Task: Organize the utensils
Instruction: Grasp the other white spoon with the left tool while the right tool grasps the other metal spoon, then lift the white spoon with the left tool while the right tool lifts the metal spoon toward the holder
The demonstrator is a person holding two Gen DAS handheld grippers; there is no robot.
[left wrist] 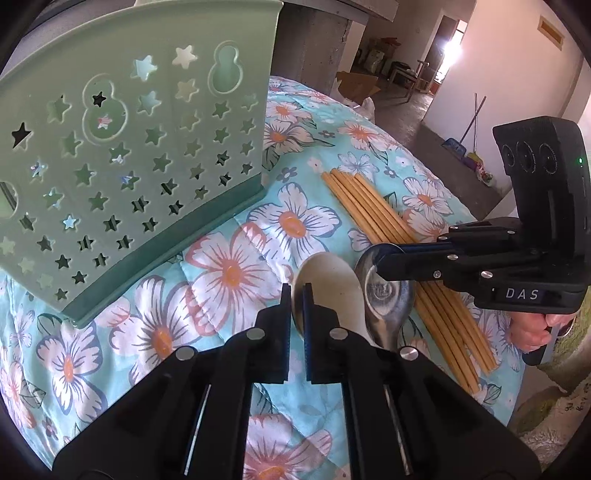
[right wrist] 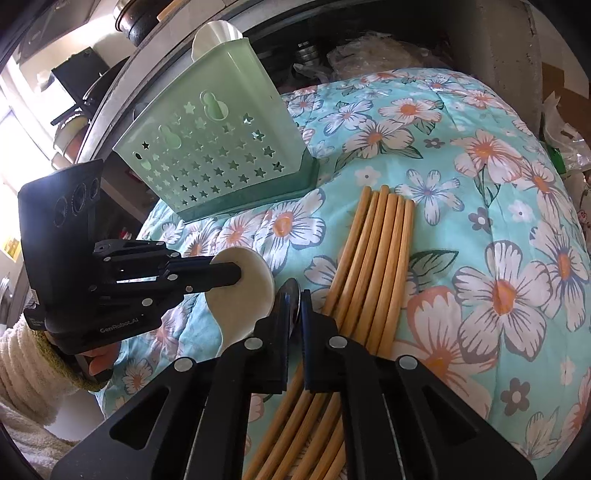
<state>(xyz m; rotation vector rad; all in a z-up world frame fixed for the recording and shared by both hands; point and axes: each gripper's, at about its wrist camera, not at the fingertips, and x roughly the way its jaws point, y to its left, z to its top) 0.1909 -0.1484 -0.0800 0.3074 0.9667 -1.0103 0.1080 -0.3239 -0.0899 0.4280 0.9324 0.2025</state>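
A green utensil holder (left wrist: 122,173) with star holes stands on the floral quilt; it also shows in the right wrist view (right wrist: 218,147). My left gripper (left wrist: 296,295) is shut on the bowl edge of a white ceramic spoon (left wrist: 332,280), which the right wrist view shows too (right wrist: 243,291). My right gripper (right wrist: 294,295) is shut on the bowl edge of a metal spoon (right wrist: 293,295), seen beside the white one in the left wrist view (left wrist: 388,299). Several bamboo chopsticks (left wrist: 373,210) lie to the right of the spoons, and under my right gripper in the right wrist view (right wrist: 373,266).
The quilt (right wrist: 498,288) covers a rounded surface that falls away at its edges. Behind the holder are shelves with pots and clutter (right wrist: 125,18). A bare concrete floor with a broom and dustpan (left wrist: 465,136) lies beyond the quilt's far side.
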